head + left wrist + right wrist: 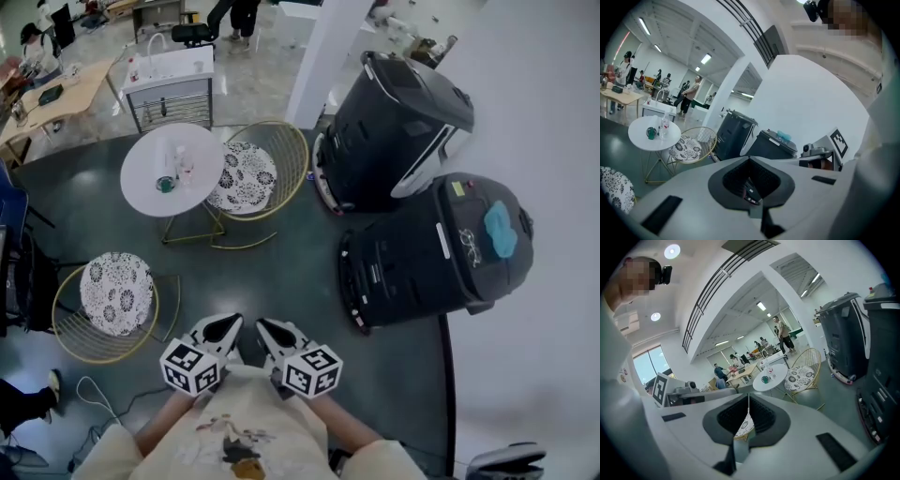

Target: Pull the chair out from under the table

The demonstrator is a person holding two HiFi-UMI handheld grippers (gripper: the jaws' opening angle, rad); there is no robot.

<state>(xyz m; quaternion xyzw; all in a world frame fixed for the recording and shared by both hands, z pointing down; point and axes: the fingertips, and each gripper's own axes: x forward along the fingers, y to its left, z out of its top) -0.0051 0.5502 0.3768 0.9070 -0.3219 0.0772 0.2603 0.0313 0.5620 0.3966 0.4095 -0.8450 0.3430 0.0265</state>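
Observation:
A gold wire chair [258, 173] with a black-and-white patterned cushion stands pushed against the right side of a small round white table [141, 187]. The table carries a bottle and a green cup. The same chair [691, 146] and table [644, 138] lie far left in the left gripper view, and the chair [802, 372] and table [776, 380] sit right of centre in the right gripper view. My left gripper [228, 322] and right gripper [265, 326] are side by side near my body, well short of the chair. Both are shut and hold nothing.
A second matching chair [112, 300] stands at the lower left. Two large black machines [398, 122] [441, 248] fill the right side by a white wall. A white pillar [323, 56], a white cabinet [169, 89] and a wooden desk [56, 94] lie beyond. A cable [94, 394] trails on the floor.

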